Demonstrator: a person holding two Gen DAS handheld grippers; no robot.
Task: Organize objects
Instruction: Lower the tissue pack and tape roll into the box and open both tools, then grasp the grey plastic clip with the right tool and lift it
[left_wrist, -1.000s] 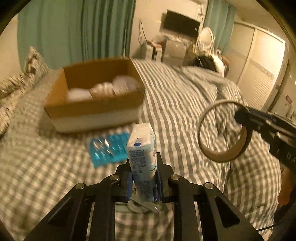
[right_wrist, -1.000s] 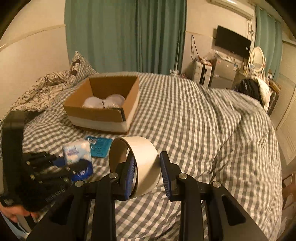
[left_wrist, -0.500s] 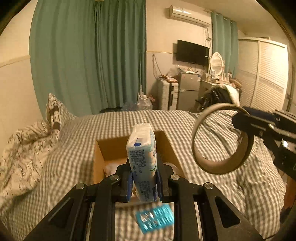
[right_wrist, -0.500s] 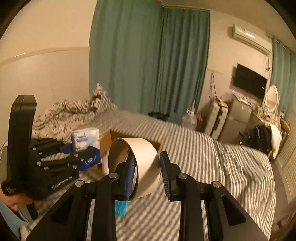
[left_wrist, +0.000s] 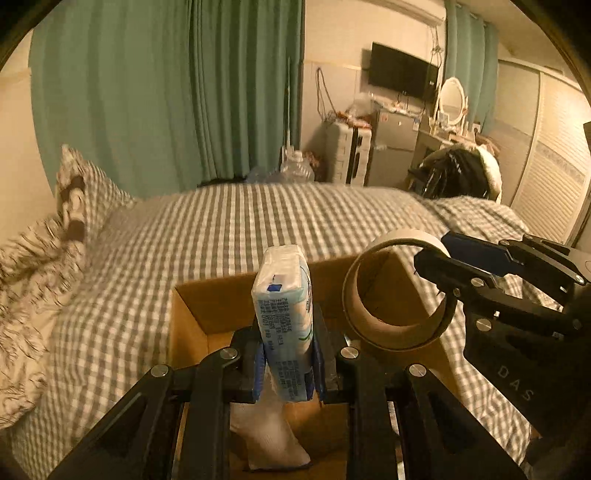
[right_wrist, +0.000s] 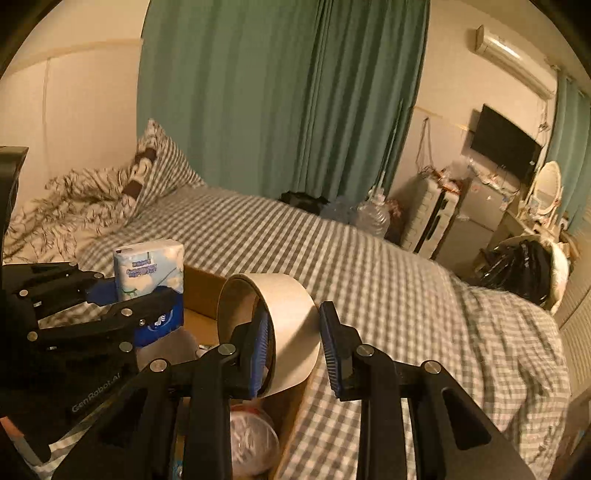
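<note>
My left gripper (left_wrist: 287, 354) is shut on a white and blue tissue pack (left_wrist: 286, 314), held upright above the open cardboard box (left_wrist: 207, 306). The pack also shows in the right wrist view (right_wrist: 149, 273). My right gripper (right_wrist: 293, 343) is shut on the wall of a beige tape roll (right_wrist: 291, 325), held over the box's right side (right_wrist: 201, 291). The tape roll (left_wrist: 397, 288) and right gripper (left_wrist: 447, 266) appear at the right of the left wrist view. White bundles (left_wrist: 266, 439) lie inside the box.
The box sits on a grey checked bed (left_wrist: 229, 229). A checked pillow (right_wrist: 162, 170) and a patterned duvet (right_wrist: 62, 206) lie at the head. A clear wrapped item (right_wrist: 251, 443) lies in the box. Green curtains, a chair with dark clothes (right_wrist: 524, 269) and furniture stand beyond.
Both grippers moved forward from the bed in front of the box to above the box, carrying the tissue pack and the tape roll. The blue packet on the bed has dropped out of view.
</note>
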